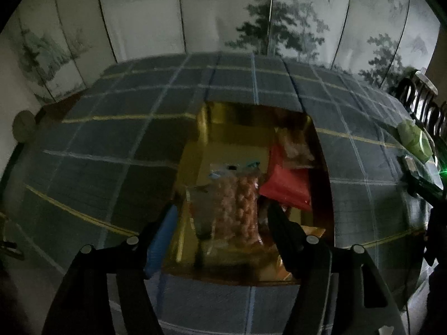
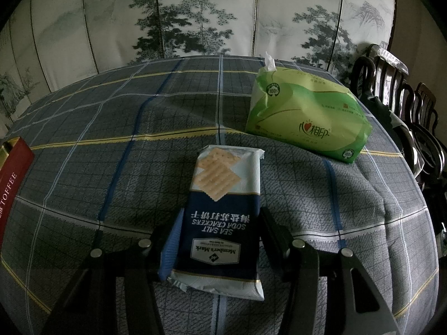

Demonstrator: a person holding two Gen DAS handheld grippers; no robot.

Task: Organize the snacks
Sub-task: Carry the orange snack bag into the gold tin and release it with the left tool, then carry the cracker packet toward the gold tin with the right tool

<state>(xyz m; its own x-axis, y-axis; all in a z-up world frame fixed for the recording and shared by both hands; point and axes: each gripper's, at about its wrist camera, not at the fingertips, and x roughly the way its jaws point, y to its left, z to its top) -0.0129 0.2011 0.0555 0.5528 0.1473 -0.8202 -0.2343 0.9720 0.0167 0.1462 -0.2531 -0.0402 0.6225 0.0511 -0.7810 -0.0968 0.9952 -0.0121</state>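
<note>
Left wrist view. We see the left gripper [image 1: 220, 217] with its jaws apart, poised above the gold-lined box [image 1: 237, 117] at frame centre; nothing is pinched between them. A clear bag of round orange-pink snacks [image 1: 237, 203] lies in the box in the gap between the fingers, and we cannot tell whether either finger touches it. A red packet [image 1: 285, 187] sits to its right, and a paler packet [image 1: 296, 148] lies further up the frame. The picture is dim and blurred, so finer detail escapes us. We judge the risk here to be that a finger snags the bag's loose film on the way out and drags it askew or over the box rim.

Right wrist view. We see the right gripper [image 2: 215, 229] clamped on the soda cracker packet [image 2: 223, 217] at lower centre, the pads pressing its long sides near the dark blue end. The packet is a flat pillow pack, navy below and pale above, printed with crackers; its far end points up the frame over the checked tablecloth [image 2: 111, 153]. A green tissue pack [image 2: 307, 120] rests at upper right, well apart, and a red toffee box [image 2: 14, 178] shows at the left edge. We judge that too firm a squeeze could crush the brittle crackers, while a loose hold could let the smooth wrapper slip.
</note>
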